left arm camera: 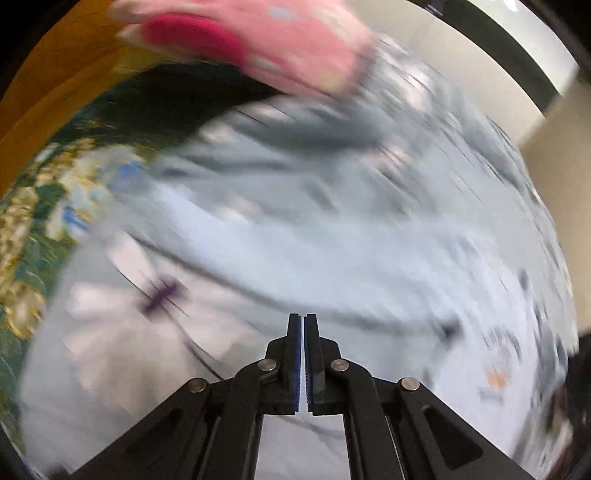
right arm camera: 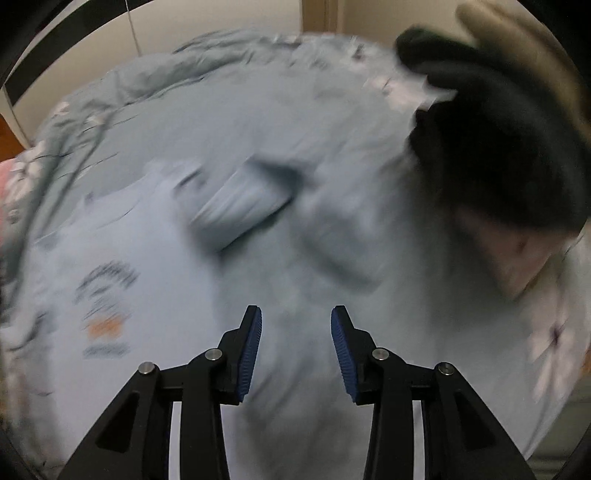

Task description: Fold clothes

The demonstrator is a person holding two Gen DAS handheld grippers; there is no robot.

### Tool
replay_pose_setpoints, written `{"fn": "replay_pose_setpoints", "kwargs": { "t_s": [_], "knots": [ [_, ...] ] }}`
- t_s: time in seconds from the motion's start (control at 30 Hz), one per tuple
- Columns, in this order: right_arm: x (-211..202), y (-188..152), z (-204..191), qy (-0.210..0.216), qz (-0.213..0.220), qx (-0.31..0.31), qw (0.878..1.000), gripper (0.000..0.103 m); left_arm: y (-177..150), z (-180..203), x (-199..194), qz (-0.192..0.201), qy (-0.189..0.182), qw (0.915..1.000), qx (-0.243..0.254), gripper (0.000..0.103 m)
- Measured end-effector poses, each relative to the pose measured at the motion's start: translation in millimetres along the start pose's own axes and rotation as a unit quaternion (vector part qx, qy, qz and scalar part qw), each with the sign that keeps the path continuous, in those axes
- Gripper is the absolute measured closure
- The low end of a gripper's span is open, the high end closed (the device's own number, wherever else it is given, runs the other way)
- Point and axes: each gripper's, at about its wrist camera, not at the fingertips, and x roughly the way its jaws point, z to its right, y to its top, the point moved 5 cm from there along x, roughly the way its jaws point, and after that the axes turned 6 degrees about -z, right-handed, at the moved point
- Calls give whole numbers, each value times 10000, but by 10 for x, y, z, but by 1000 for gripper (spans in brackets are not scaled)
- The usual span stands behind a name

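A pale blue garment with a dark and orange print lies spread on the bed, blurred by motion; its print also shows in the left wrist view. My right gripper is open and empty just above the pale cloth. My left gripper is shut with nothing visible between its pads, above the light floral bedding. A folded grey piece lies ahead of the right gripper.
A pink and magenta item and a dark green floral cloth lie at the far left. A black garment sits at the right. A wooden floor and a wall border the bed.
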Motion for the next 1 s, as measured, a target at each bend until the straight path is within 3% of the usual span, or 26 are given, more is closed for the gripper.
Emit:
{"fn": "replay_pose_setpoints", "kwargs": {
  "t_s": [0.17, 0.27, 0.4, 0.43, 0.47, 0.5, 0.63, 0.67, 0.73, 0.83, 1.0],
  "knots": [
    [172, 405, 20, -66, 60, -443, 9990, 62, -473, 675, 170, -486, -516, 9975, 80, 98],
    [253, 608, -114, -430, 126, -1032, 9937, 62, -619, 921, 252, -644, -724, 9953, -76, 97],
    [405, 804, -94, -404, -79, -1371, 9897, 63, -711, 1138, 312, -718, -840, 9937, -186, 95],
    [433, 836, -111, -328, -163, -1411, 9893, 67, -726, 1173, 314, -713, -840, 9937, -180, 94],
    [462, 867, -128, -252, -247, -1451, 9888, 87, -743, 1202, 307, -700, -830, 9940, -161, 94],
    [490, 899, -145, -177, -330, -1491, 9881, 98, -760, 1231, 301, -687, -819, 9942, -142, 94],
    [396, 979, -245, -29, -466, -1886, 9809, 102, -814, 1243, 276, -699, -811, 9941, -166, 92],
    [352, 1014, -249, -130, -433, -1997, 9788, 102, -833, 1227, 275, -721, -822, 9938, -198, 91],
    [247, 1196, -112, -780, -246, -2003, 9763, 102, -862, 1186, 258, -741, -818, 9936, -258, 91],
    [136, 1475, 179, -1590, -38, -1582, 9745, 102, -880, 1108, 221, -721, -755, 9942, -278, 89],
    [226, 1626, 305, -2121, -296, -1271, 9685, 102, -827, 888, 187, -695, -635, 9947, -406, 86]
  ]
}}
